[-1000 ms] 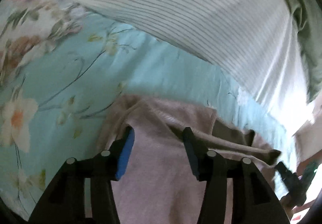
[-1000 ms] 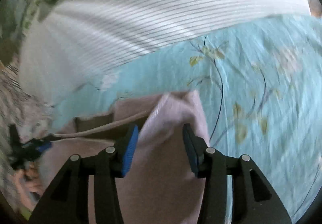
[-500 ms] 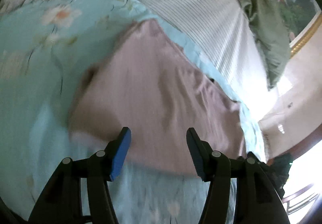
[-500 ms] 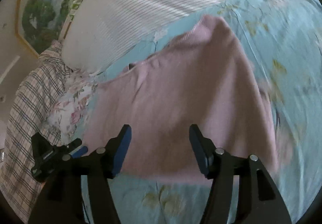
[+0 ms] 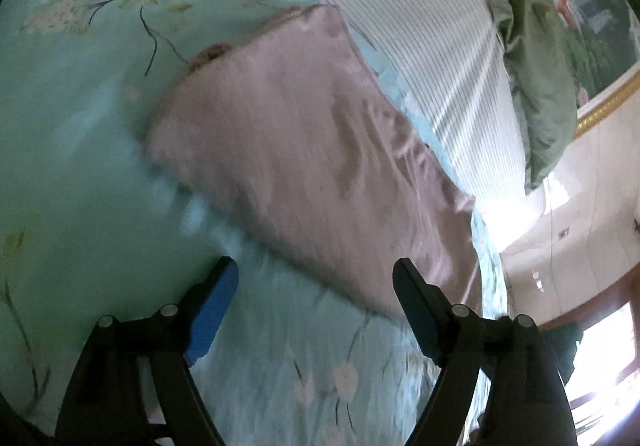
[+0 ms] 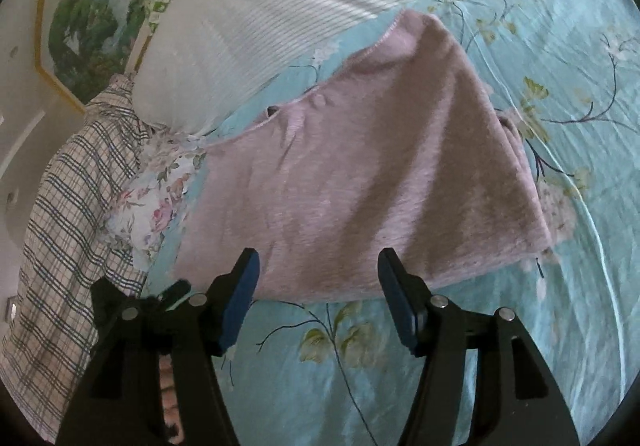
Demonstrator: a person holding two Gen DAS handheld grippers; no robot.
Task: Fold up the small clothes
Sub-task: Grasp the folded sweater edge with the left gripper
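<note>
Both of your grippers have pulled back from the pink garment [image 6: 360, 165], which a second ago sat right between their jaws and now lies flat on the bed in front of them.

Look at the left wrist view first. Your left gripper [image 5: 316, 306] is at the bottom of the frame. Its jaws have just been opening, and now they stand wide apart with nothing between them but the blue flowered sheet [image 5: 80, 165]. It has let go. Past the jaws, the pink garment [image 5: 304, 149] fills the middle of the frame. Its near edge is just beyond the blue pads. Farther back, in the upper middle, is a white striped cover [image 5: 420, 25]. A green cloth [image 5: 536, 93] hangs at the upper right, next to a picture with a gold frame [image 5: 608, 101].

Now the right wrist view. Your right gripper [image 6: 318, 298] is at the bottom too. Its jaws have also been opening, and they are apart and hold nothing. The near edge of the garment lies just past its pads, not touching them. At the lower left you can see part of your other gripper, small and dark. Along the left edge lies a checked cloth [image 6: 60, 226]. The white striped cover [image 6: 300, 5] is at the top, and the painting [image 6: 92, 13] is in the upper left.
</note>
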